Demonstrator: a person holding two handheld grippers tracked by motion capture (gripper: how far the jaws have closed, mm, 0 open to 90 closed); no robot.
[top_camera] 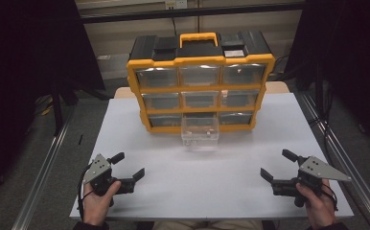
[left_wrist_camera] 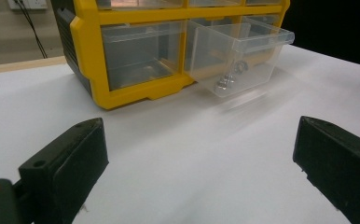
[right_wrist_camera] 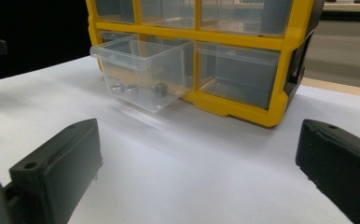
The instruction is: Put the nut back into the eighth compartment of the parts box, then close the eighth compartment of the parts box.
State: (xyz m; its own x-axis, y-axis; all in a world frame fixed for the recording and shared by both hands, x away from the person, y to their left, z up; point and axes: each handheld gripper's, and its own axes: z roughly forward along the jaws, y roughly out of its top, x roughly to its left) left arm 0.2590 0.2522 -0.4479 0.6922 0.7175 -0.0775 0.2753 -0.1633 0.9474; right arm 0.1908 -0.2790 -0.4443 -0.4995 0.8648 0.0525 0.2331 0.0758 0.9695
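Observation:
A yellow and black drawer cabinet [top_camera: 200, 81] with clear drawers stands at the back of the white table [top_camera: 173, 191]. Its bottom middle drawer [top_camera: 200, 130] is pulled out and holds a few small metal screws [left_wrist_camera: 225, 81] [right_wrist_camera: 136, 88]. My left gripper [top_camera: 126, 166] rests open near the table's front left, held by a hand. On the front right my right gripper [top_camera: 279, 165] is also open. Both point toward the cabinet with nothing between their jaws. The cabinet [left_wrist_camera: 122, 56] [right_wrist_camera: 243, 60] and the pulled-out drawer [left_wrist_camera: 243, 56] [right_wrist_camera: 141, 70] lie ahead in both gripper views.
Metal rails [top_camera: 44, 172] run along both sides of the table. Dark curtains hang left and right. A wall socket [left_wrist_camera: 26, 3] with cables is behind the cabinet. The table's wooden edge [right_wrist_camera: 341, 86] shows beyond the white surface.

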